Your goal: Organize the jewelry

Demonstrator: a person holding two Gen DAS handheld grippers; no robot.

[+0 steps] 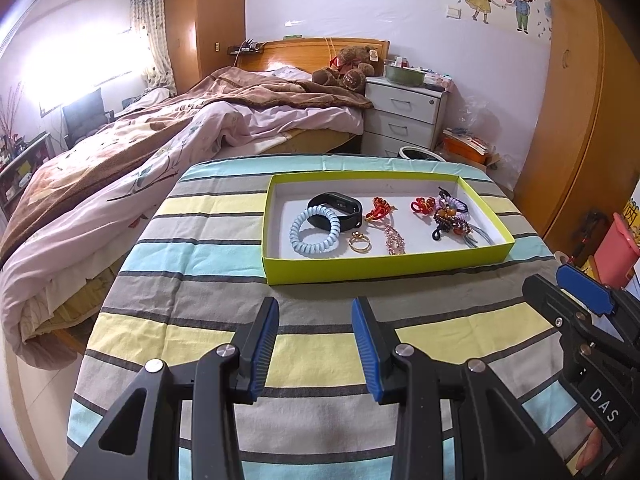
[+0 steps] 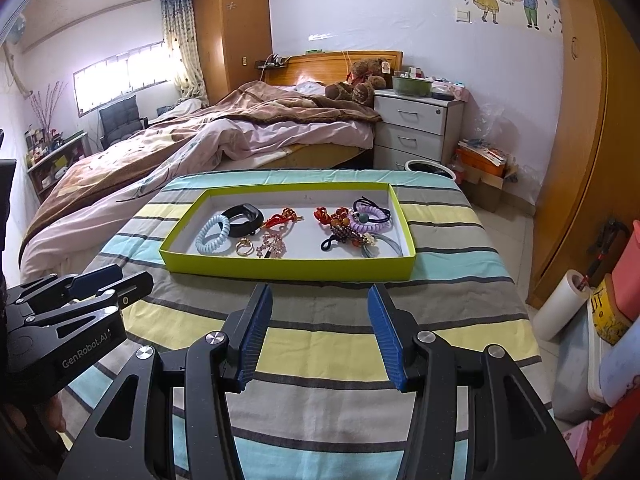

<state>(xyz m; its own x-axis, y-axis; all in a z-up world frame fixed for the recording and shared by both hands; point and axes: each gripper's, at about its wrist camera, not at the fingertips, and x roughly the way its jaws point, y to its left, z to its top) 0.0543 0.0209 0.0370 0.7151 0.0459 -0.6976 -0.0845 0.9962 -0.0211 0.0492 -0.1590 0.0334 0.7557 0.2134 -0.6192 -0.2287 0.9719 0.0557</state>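
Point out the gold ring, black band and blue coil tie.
gold ring (image 1: 359,241), left wrist view, on its hoop.
black band (image 1: 344,203), left wrist view, on its face.
blue coil tie (image 2: 213,233), right wrist view, on its coil.

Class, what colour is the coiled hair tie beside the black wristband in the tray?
Pale blue coiled hair tie; the left wrist view shows it best.

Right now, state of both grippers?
Left gripper: jaws open, holding nothing, above the striped cloth.
Right gripper: jaws open, holding nothing, short of the green tray.
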